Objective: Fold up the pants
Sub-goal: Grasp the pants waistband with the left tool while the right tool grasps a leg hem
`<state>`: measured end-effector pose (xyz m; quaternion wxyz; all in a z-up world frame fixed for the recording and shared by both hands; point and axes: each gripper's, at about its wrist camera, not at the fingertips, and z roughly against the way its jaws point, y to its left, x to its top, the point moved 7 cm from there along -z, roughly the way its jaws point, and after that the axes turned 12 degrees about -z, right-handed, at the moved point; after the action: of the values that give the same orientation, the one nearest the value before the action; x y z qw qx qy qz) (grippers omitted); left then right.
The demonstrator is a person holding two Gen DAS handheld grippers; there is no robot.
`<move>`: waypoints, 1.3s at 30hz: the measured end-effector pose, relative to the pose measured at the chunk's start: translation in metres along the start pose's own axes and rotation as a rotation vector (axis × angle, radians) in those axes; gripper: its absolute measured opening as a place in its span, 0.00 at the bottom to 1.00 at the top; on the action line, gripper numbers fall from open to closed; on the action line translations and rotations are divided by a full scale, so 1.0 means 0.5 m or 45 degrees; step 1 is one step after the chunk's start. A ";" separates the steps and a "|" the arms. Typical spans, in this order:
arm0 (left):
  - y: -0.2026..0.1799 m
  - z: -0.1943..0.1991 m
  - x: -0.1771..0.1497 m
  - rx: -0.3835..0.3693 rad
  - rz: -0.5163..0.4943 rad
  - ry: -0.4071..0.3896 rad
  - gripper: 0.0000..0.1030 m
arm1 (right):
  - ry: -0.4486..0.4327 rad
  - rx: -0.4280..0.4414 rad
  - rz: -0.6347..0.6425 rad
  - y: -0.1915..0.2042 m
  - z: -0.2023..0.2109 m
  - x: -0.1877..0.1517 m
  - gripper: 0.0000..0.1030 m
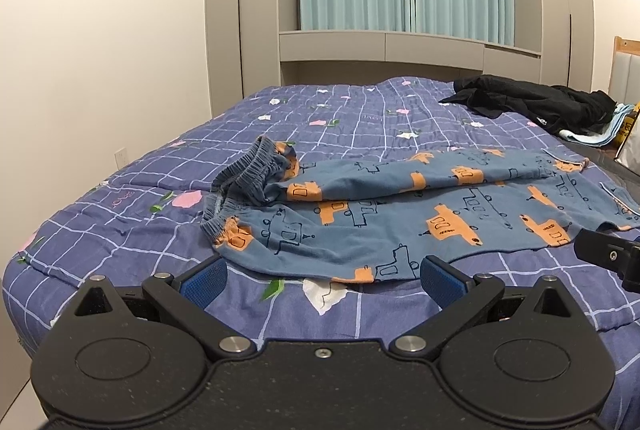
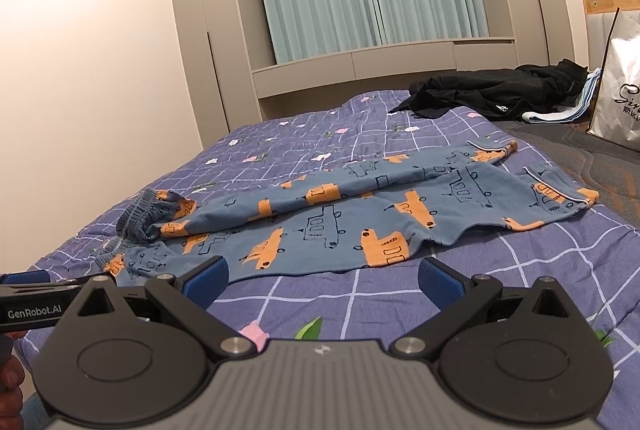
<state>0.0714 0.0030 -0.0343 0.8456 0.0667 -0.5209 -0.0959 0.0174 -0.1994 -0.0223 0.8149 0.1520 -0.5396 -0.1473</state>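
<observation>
Blue pants [image 1: 400, 214] with an orange and black vehicle print lie spread on the bed, one leg folded over the other. The waistband is bunched at the left and the cuffs are at the right. They also show in the right wrist view [image 2: 360, 226]. My left gripper [image 1: 322, 276] is open and empty, just in front of the near hem below the waist. My right gripper [image 2: 322, 276] is open and empty, just short of the near edge of the lower leg. The left gripper's body shows at the left edge of the right wrist view [image 2: 32, 294].
The bed has a purple checked quilt [image 1: 132, 230] with flower prints. A black garment [image 1: 532, 102] lies on folded light blue cloth at the far right. A white shopping bag [image 2: 620, 86] stands by the headboard. Wardrobes and teal curtains are behind.
</observation>
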 end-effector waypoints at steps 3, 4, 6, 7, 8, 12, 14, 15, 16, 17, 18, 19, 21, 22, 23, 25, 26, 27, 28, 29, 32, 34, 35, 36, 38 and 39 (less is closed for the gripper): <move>0.001 -0.011 0.000 0.003 -0.001 0.020 1.00 | 0.024 -0.011 0.017 0.002 -0.010 0.000 1.00; 0.002 -0.016 0.001 0.005 -0.002 0.030 1.00 | 0.036 -0.016 0.023 0.003 -0.014 0.001 1.00; 0.005 -0.026 0.003 0.013 -0.002 0.049 1.00 | 0.056 -0.017 0.034 0.006 -0.023 0.002 1.00; 0.007 -0.031 0.004 0.017 -0.002 0.056 1.00 | 0.067 -0.019 0.044 0.008 -0.028 0.004 1.00; 0.009 -0.036 0.006 0.021 -0.001 0.062 1.00 | 0.077 -0.020 0.052 0.010 -0.033 0.006 1.00; 0.016 -0.058 0.017 0.034 -0.007 0.079 1.00 | 0.104 -0.012 0.089 0.017 -0.052 0.016 1.00; 0.019 -0.069 0.024 0.039 -0.016 0.085 1.00 | 0.118 -0.012 0.099 0.020 -0.064 0.022 1.00; 0.020 -0.076 0.028 0.041 -0.020 0.088 1.00 | 0.127 -0.008 0.100 0.021 -0.070 0.025 1.00; 0.022 -0.082 0.033 0.043 -0.024 0.091 1.00 | 0.137 -0.004 0.099 0.022 -0.077 0.027 1.00; 0.024 -0.090 0.037 0.046 -0.025 0.094 1.00 | 0.145 0.000 0.098 0.023 -0.083 0.030 1.00; 0.027 -0.097 0.042 0.048 -0.026 0.095 1.00 | 0.154 0.003 0.098 0.024 -0.089 0.033 1.00; 0.029 -0.105 0.047 0.049 -0.027 0.098 1.00 | 0.168 0.006 0.100 0.024 -0.096 0.036 1.00; 0.033 -0.120 0.059 0.050 -0.032 0.102 1.00 | 0.204 0.005 0.109 0.025 -0.114 0.044 1.00; 0.037 -0.126 0.066 0.054 -0.037 0.102 1.00 | 0.220 0.003 0.114 0.025 -0.123 0.050 1.00; 0.041 -0.134 0.073 0.058 -0.044 0.098 1.00 | 0.239 -0.001 0.120 0.025 -0.133 0.057 1.00; 0.050 -0.148 0.091 0.067 -0.064 0.083 1.00 | 0.284 -0.015 0.153 0.026 -0.154 0.072 1.00; 0.055 -0.155 0.102 0.069 -0.075 0.074 1.00 | 0.303 -0.029 0.177 0.028 -0.165 0.080 1.00; 0.060 -0.163 0.112 0.070 -0.085 0.068 1.00 | 0.324 -0.048 0.201 0.030 -0.178 0.088 1.00; 0.066 -0.171 0.122 0.072 -0.090 0.065 1.00 | 0.347 -0.065 0.230 0.032 -0.190 0.097 1.00; 0.073 -0.181 0.134 0.076 -0.092 0.065 1.00 | 0.368 -0.075 0.259 0.034 -0.202 0.105 1.00; 0.096 -0.213 0.162 0.091 -0.094 0.068 1.00 | 0.398 -0.090 0.335 0.042 -0.231 0.128 1.00; 0.113 -0.238 0.177 0.111 -0.111 0.076 1.00 | 0.401 -0.087 0.371 0.048 -0.249 0.144 1.00; 0.119 -0.251 0.184 0.123 -0.124 0.079 1.00 | 0.403 -0.086 0.389 0.050 -0.257 0.150 1.00; 0.125 -0.263 0.188 0.137 -0.140 0.083 1.00 | 0.404 -0.082 0.404 0.052 -0.265 0.155 1.00; 0.137 -0.287 0.198 0.163 -0.173 0.092 1.00 | 0.412 -0.075 0.435 0.056 -0.286 0.166 1.00; 0.142 -0.300 0.203 0.168 -0.186 0.097 1.00 | 0.414 -0.069 0.448 0.059 -0.294 0.170 1.00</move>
<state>0.2564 0.0505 0.0017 0.8493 0.1636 -0.4874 -0.1200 0.1873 -0.1940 0.0061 0.9080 0.0554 -0.4152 0.0089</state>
